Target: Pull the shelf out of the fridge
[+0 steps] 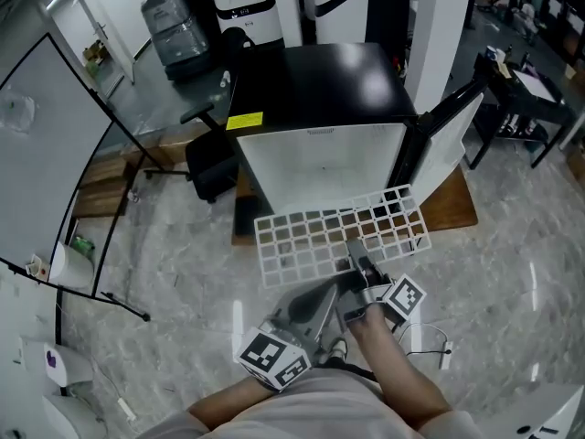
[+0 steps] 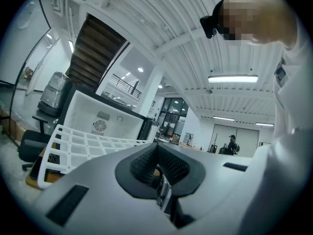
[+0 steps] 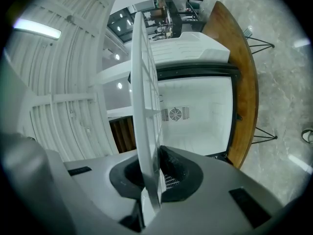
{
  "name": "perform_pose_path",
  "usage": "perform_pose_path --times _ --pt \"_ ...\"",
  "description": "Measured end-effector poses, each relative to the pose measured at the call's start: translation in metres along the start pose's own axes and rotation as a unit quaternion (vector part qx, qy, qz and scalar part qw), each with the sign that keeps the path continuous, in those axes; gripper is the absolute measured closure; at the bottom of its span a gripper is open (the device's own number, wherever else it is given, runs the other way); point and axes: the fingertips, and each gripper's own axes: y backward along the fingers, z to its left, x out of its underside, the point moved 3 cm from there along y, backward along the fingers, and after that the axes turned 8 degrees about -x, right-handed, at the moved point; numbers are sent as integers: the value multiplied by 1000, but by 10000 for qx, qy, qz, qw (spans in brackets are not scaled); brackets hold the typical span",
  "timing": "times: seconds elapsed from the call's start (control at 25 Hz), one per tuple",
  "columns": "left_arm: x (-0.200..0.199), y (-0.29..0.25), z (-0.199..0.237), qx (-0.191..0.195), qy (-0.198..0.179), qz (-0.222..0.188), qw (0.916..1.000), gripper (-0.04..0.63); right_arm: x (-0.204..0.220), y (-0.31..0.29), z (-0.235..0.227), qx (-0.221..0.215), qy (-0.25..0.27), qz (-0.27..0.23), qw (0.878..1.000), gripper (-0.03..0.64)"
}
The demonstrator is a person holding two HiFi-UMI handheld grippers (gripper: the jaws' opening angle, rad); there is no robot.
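The 2 fingers of the right gripper (image 3: pixel 150 177) are clamped on the near edge of the white plastic grid shelf (image 1: pixel 315 236), which reaches from them toward the open black mini fridge (image 1: pixel 320 85). The fingers of the left gripper (image 2: pixel 156 158) are pressed together on nothing, with the shelf just ahead of them.

White plastic-looking lattice shelf (image 1: pixel 311 236), glossy black fridge top (image 1: pixel 320 76), polished stone-like floor (image 1: pixel 183 273), wooden platform (image 1: pixel 454 204).

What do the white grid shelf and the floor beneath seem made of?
White grid shelf: likely moulded matte plastic, possibly coated wire; thick flat bars, no glint. Grey floor: polished marble-look stone or tile; veining and light reflections.
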Motion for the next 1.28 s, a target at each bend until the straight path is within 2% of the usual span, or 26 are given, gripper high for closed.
perform_pose_path --times 0.32,0.6,1.28 --pt "8 14 -36 -72 -91 -2 9999 589 1 41 14 -24 -114 107 9999 571" --pt "4 15 -51 -111 -225 5 9997 589 -1 51 20 -41 -191 104 9998 571" --pt "2 26 -48 -58 -217 -23 9997 589 4 52 22 19 -35 -17 10000 572"
